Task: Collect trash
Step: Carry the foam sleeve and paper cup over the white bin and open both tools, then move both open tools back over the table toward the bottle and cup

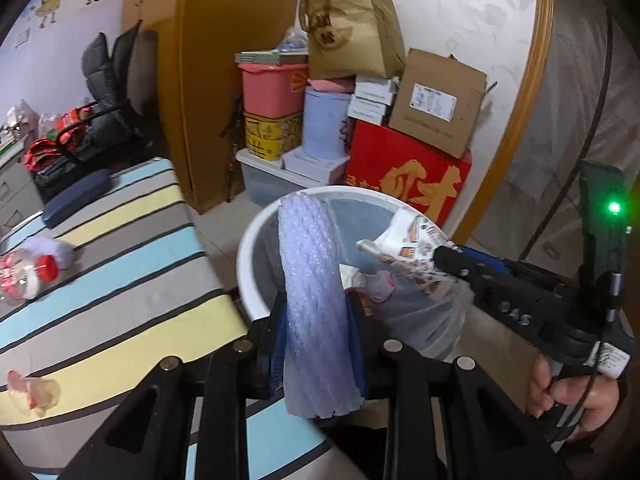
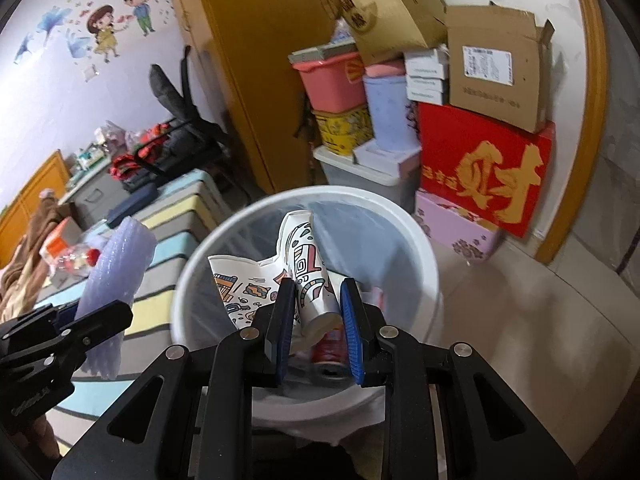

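My left gripper is shut on a pale lilac foam net sleeve, which stands up between the blue pads over the near rim of the white trash bin. In the right wrist view, my right gripper is shut on a crushed patterned paper cup held above the bin's open mouth. The bin has a clear liner, with a red can and other wrappers inside. The left gripper with the foam sleeve shows to the left of the bin. The right gripper holds the cup.
A striped bed cover lies left of the bin, with a red-capped plastic bottle and a clear plastic scrap on it. Stacked boxes, tubs and a red carton stand behind the bin against the wall. Tiled floor lies to the right.
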Demonstrator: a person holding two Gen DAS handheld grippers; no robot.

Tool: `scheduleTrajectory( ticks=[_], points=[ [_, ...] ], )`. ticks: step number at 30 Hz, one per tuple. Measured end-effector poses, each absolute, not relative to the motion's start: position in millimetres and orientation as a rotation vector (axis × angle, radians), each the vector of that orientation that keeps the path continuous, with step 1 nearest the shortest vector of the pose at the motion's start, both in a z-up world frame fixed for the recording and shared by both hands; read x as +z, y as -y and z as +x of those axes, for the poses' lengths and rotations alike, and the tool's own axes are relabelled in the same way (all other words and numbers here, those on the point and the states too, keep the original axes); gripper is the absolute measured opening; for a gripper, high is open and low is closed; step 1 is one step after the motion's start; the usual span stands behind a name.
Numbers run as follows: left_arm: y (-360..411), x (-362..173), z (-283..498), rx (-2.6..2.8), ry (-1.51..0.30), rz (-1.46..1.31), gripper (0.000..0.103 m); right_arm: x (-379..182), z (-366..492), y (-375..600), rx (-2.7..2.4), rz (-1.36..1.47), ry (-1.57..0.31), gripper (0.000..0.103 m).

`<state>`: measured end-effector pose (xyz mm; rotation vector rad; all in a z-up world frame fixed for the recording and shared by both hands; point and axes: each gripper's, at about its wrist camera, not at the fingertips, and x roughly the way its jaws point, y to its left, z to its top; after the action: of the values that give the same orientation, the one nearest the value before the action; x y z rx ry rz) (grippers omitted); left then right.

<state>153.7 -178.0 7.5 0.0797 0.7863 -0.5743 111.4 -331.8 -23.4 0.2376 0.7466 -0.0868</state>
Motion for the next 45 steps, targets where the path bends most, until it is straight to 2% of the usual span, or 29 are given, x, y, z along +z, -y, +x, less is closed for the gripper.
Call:
scheduleTrajectory(
  ticks=[12, 14, 16, 17, 21, 23, 25, 45],
  points=[
    [200, -6, 168, -0.593, -0.824, 0.091, 0.03, -37, 124, 344, -0.123, 0.206, -0.824, 0.025],
    [201, -7, 169, -0.588, -0.829, 0.083, 0.034, -38, 125, 343, -0.123, 0.199, -0.829, 0.025],
    [199, -7, 169, -0.573, -0.821, 0.087, 0.057, -37, 125, 343, -0.126, 0.197, -0.829, 0.025],
    [198, -7, 169, -0.574, -0.821, 0.082, 0.058, -38, 126, 343, -0.131, 0.197, -0.829, 0.026],
    [195, -7, 170, -0.567, -0.824, 0.07, 0.058, -37, 125, 343, -0.132, 0.2, -0.828, 0.028],
    [192, -6, 169, -0.565, -0.824, 0.066, 0.058, -37, 124, 342, -0.128, 0.204, -0.824, 0.038],
    [190, -4, 168, -0.559, -0.818, 0.065, 0.058, -36, 124, 342, -0.126, 0.211, -0.82, 0.055],
    [153, 10, 148, -0.504, -0.769, 0.039, 0.059, -22, 113, 319, -0.087, 0.212, -0.764, 0.055]
  ],
)
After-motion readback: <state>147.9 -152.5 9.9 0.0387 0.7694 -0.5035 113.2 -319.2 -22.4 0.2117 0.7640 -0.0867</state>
